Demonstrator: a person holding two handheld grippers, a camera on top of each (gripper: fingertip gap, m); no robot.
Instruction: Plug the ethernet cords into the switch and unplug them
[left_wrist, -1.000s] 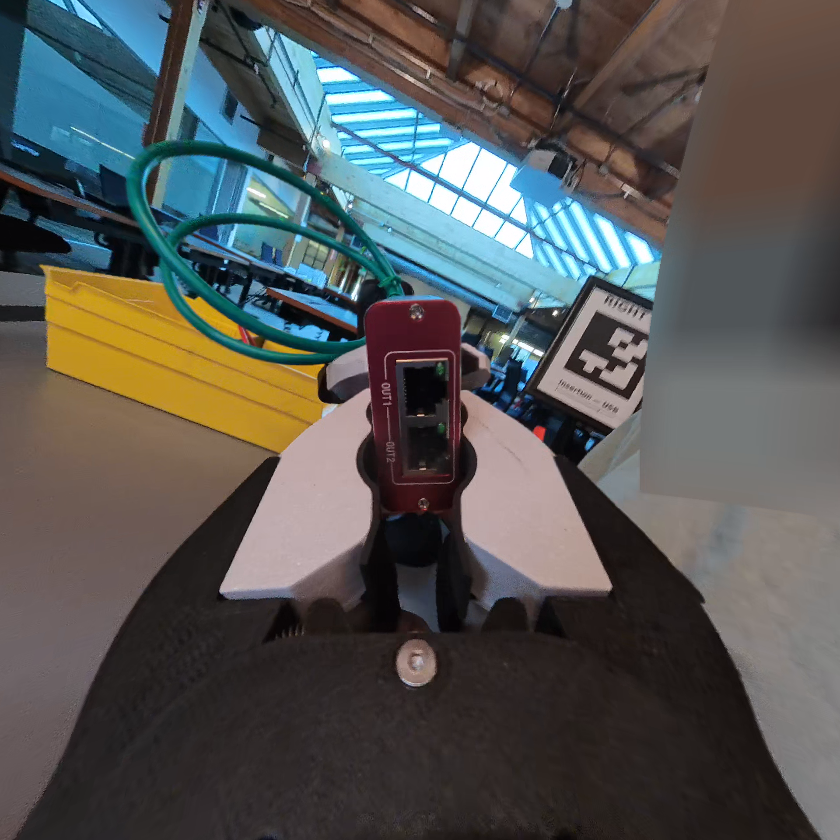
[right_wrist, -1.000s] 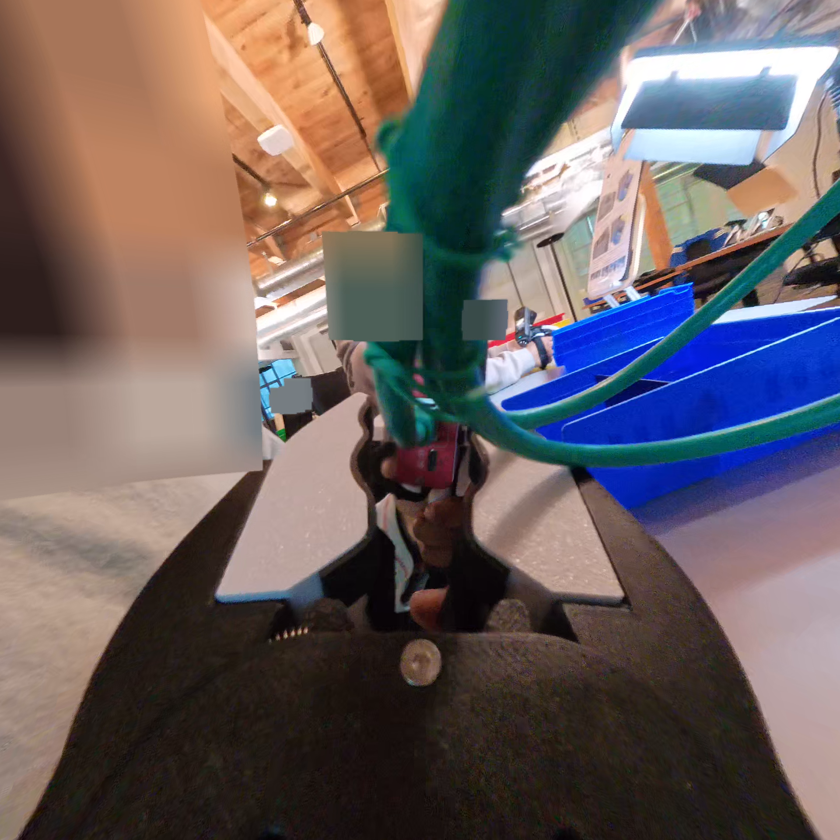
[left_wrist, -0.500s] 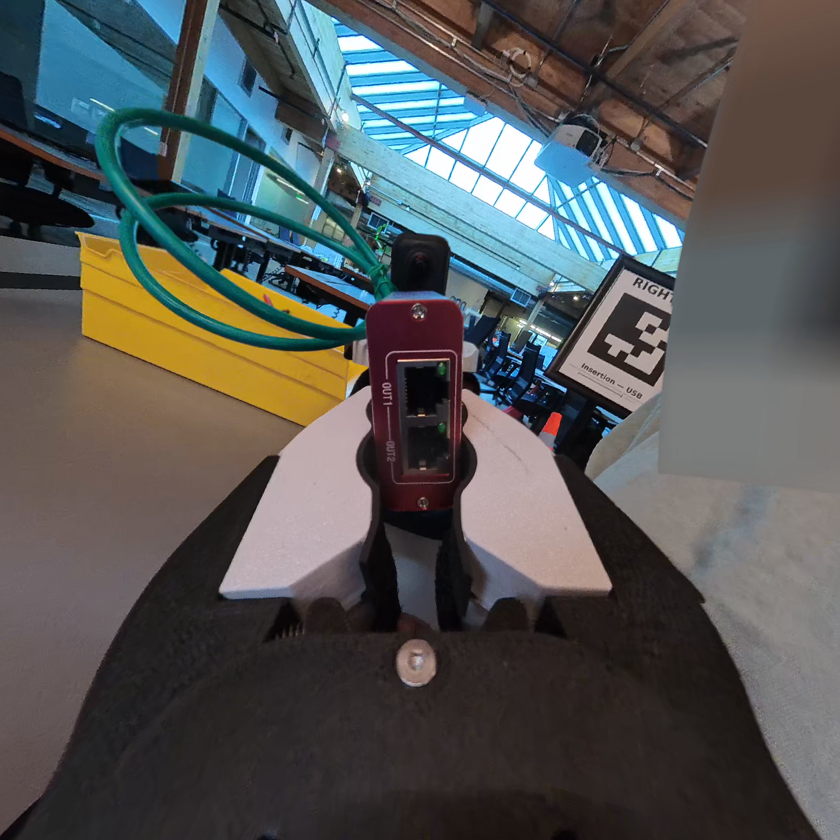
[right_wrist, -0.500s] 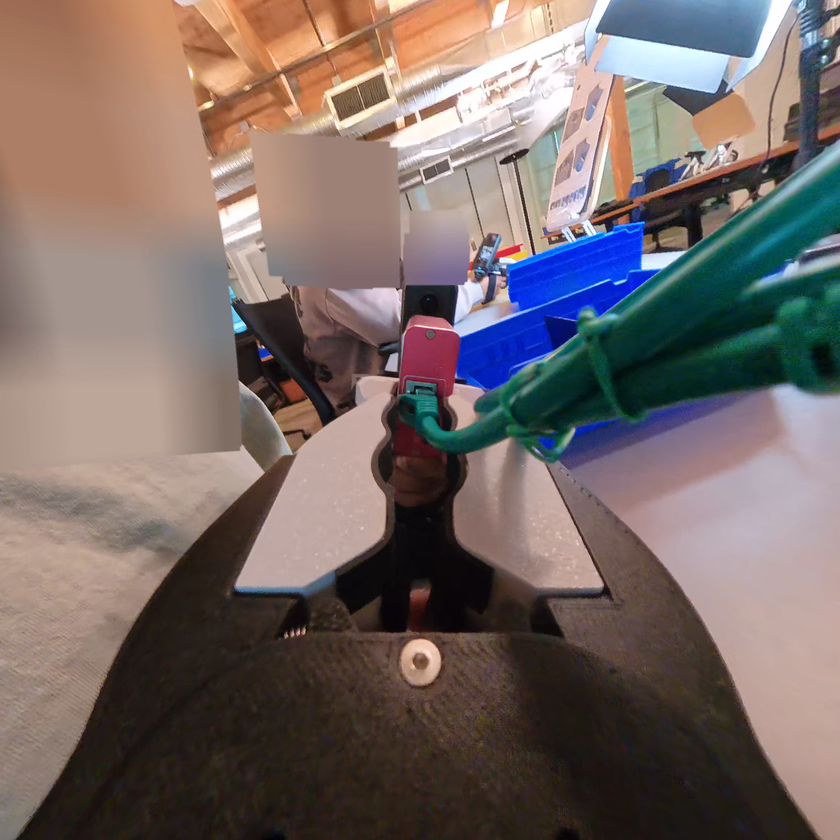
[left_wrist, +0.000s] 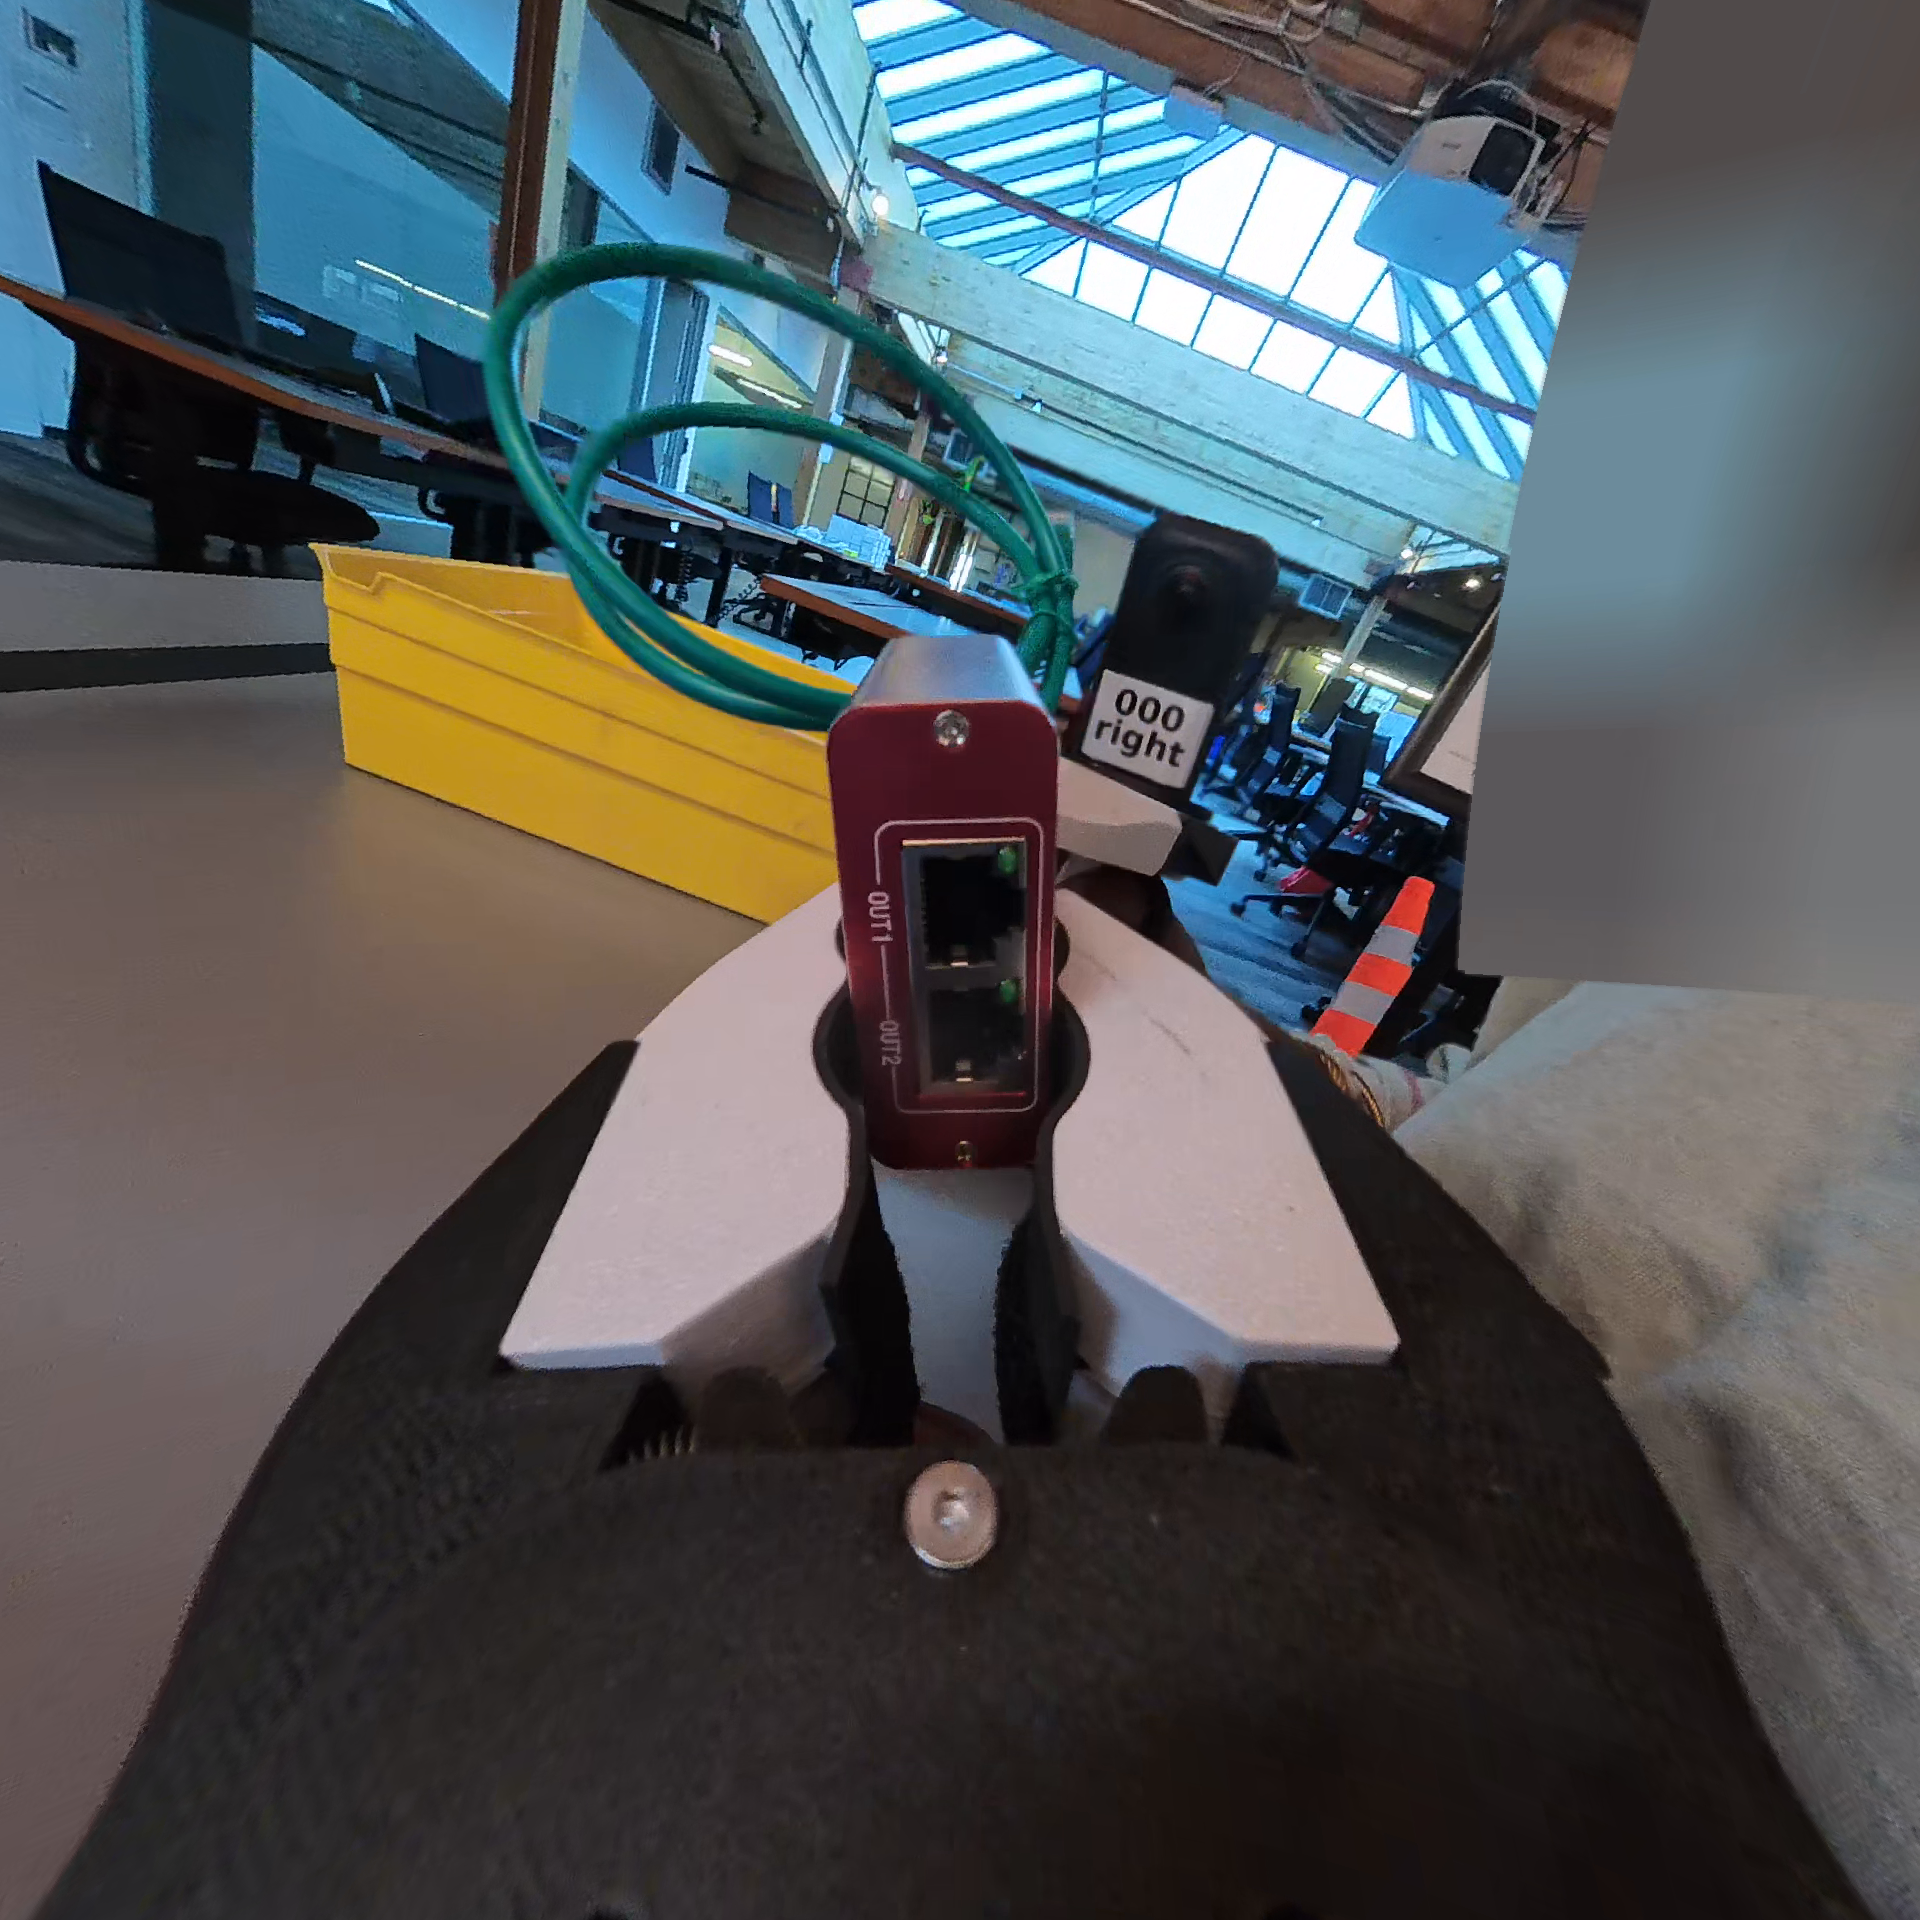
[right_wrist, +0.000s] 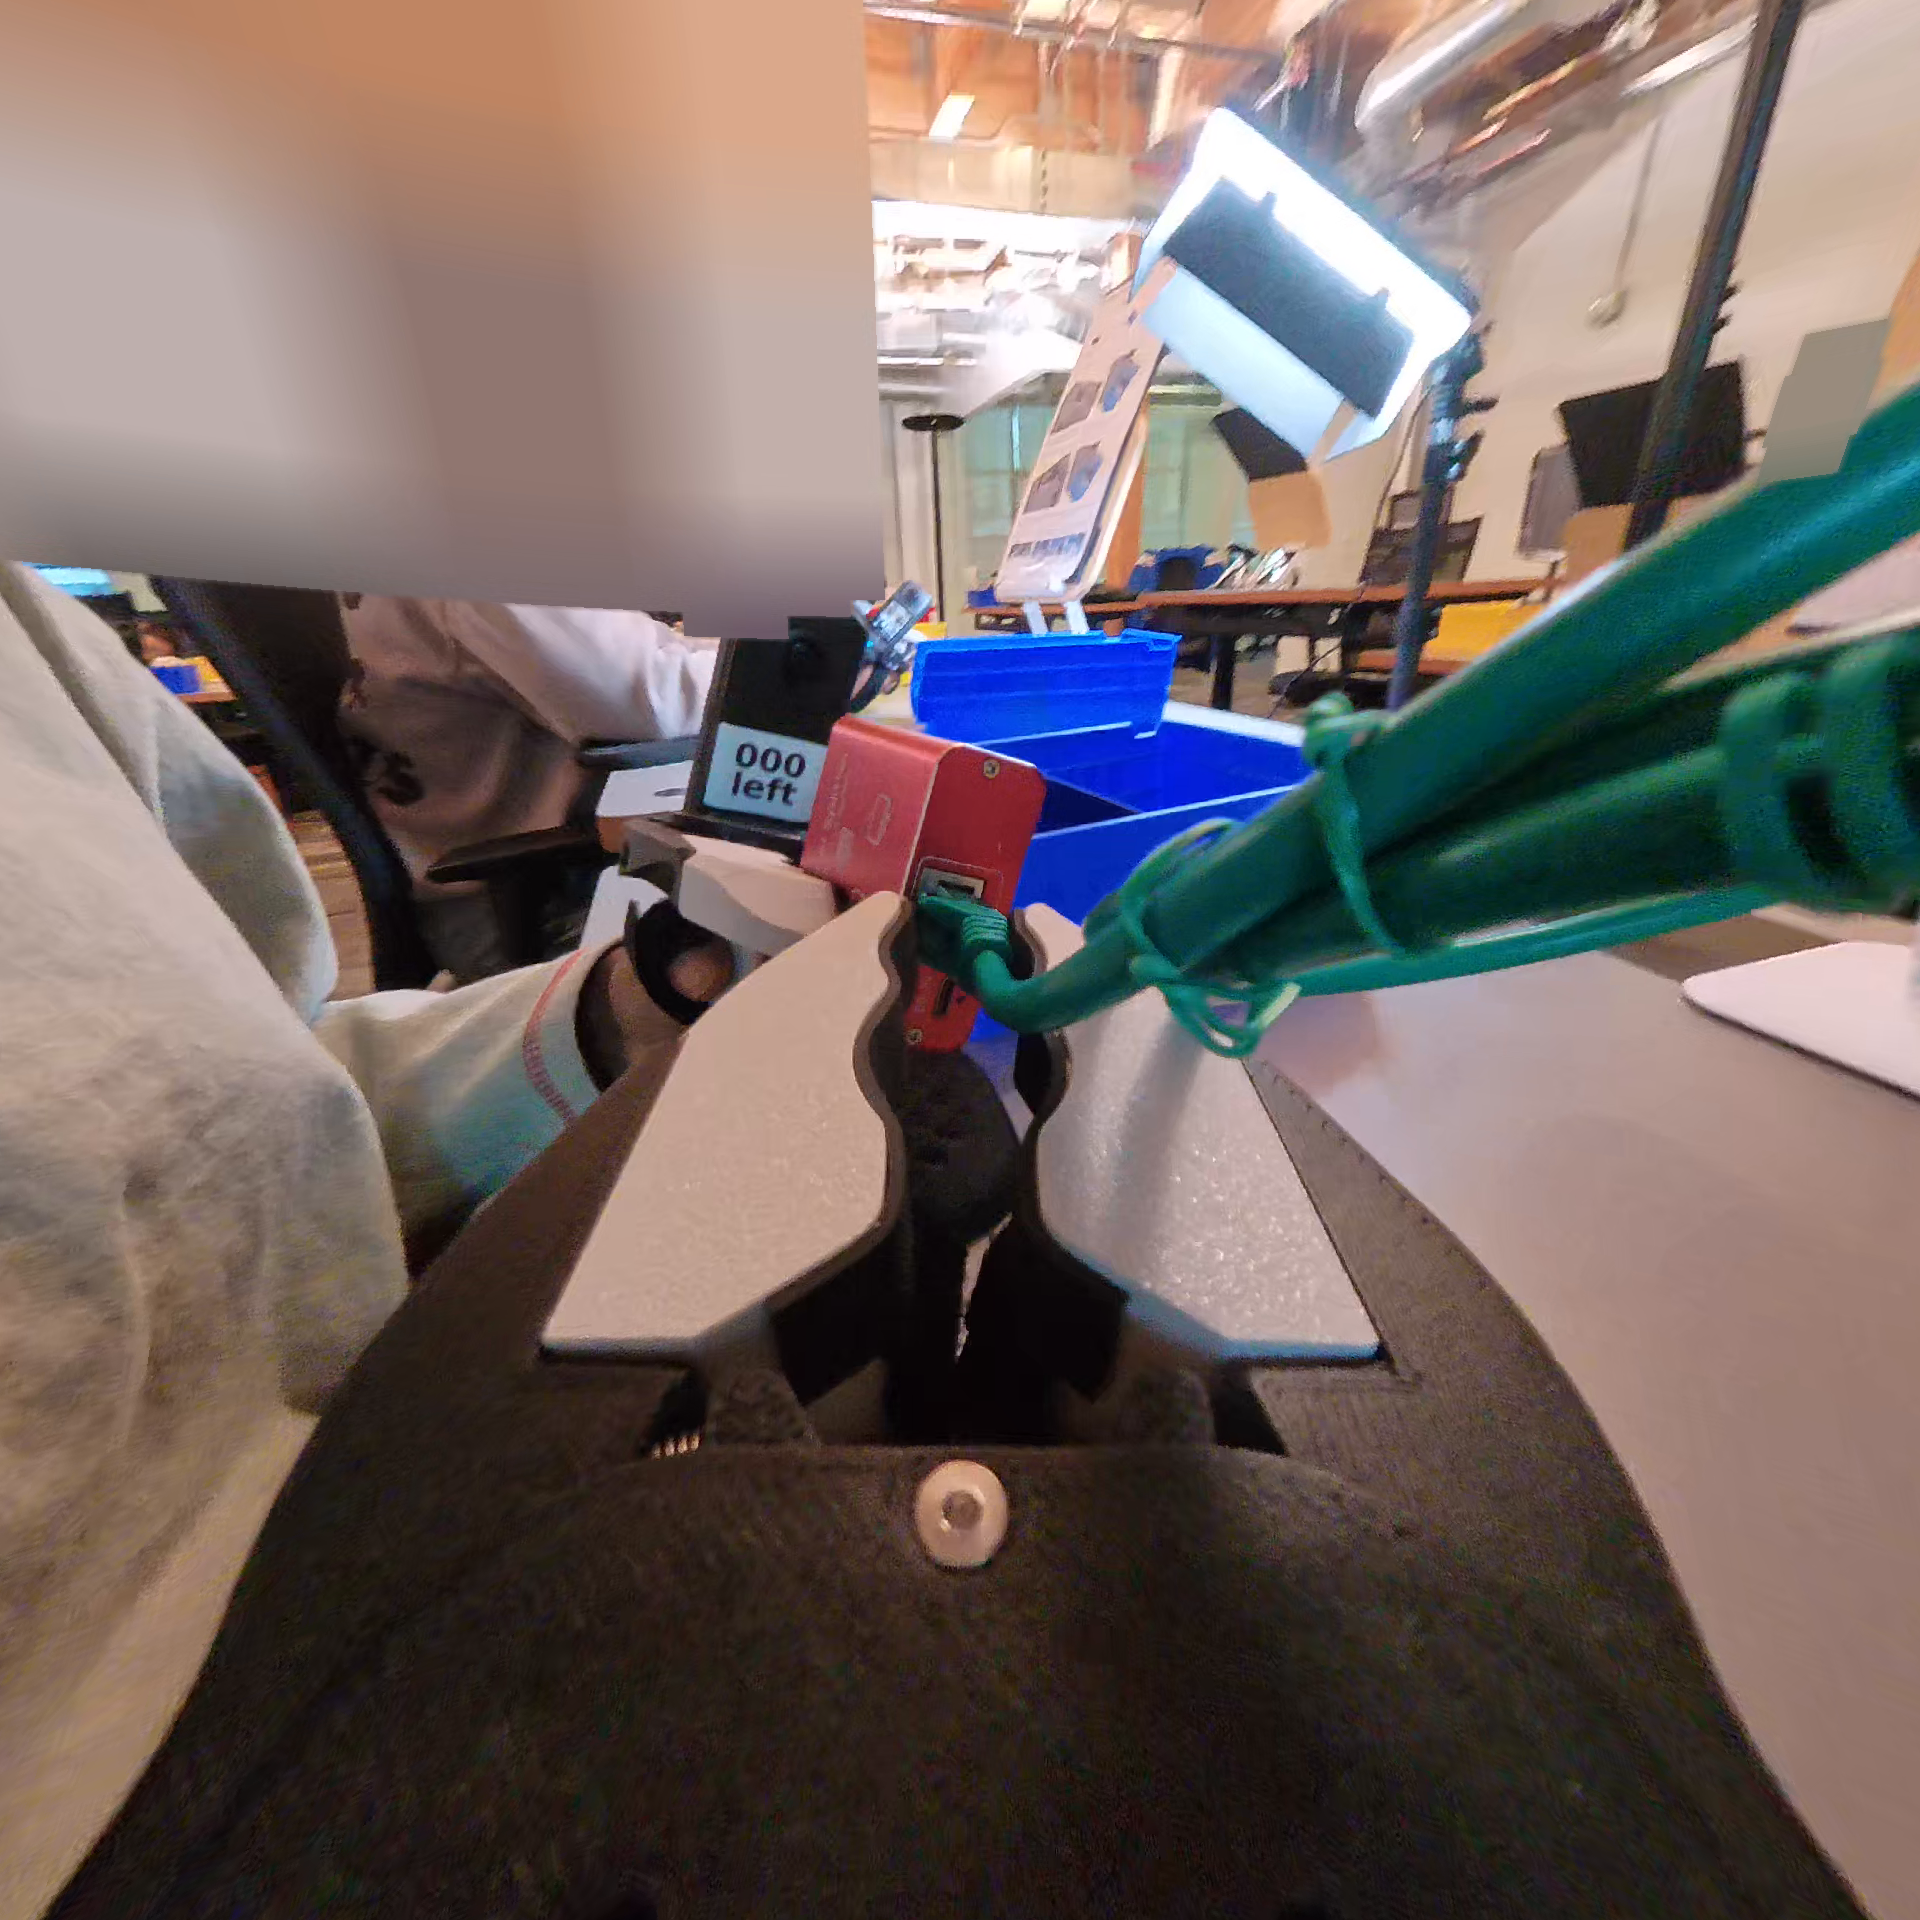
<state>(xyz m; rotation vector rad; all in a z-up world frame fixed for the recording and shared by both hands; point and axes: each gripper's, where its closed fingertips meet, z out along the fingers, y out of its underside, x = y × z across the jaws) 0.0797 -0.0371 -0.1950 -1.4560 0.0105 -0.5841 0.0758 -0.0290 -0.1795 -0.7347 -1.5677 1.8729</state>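
My left gripper (left_wrist: 951, 930) is shut on a small red switch (left_wrist: 951, 935) and holds it upright above the table. Its two near ports face me and are empty. My right gripper (right_wrist: 961, 925) is at the switch's far side (right_wrist: 914, 810), its fingertips closed on the green ethernet plug (right_wrist: 966, 923), which sits in a port there. The tied green cable bundle (right_wrist: 1507, 810) runs off to the right over my right finger. In the left wrist view the cable (left_wrist: 503, 384) loops up behind the switch, and the right gripper (left_wrist: 1122, 821) shows behind it.
A yellow bin (left_wrist: 540, 707) stands on the grey table (left_wrist: 260, 987) at the back left. Blue bins (right_wrist: 1122, 769) stand behind the switch. A white flat base (right_wrist: 1818, 997) lies at the right. A person's pale sleeve (right_wrist: 156, 935) fills the left side. A lamp panel (right_wrist: 1299, 301) hangs above. The tips of both grippers are at nearly the same place.
The cable bundle has swung from upright down to the right. The switch now shows angled in the right wrist view, and the right gripper has shifted right behind it.
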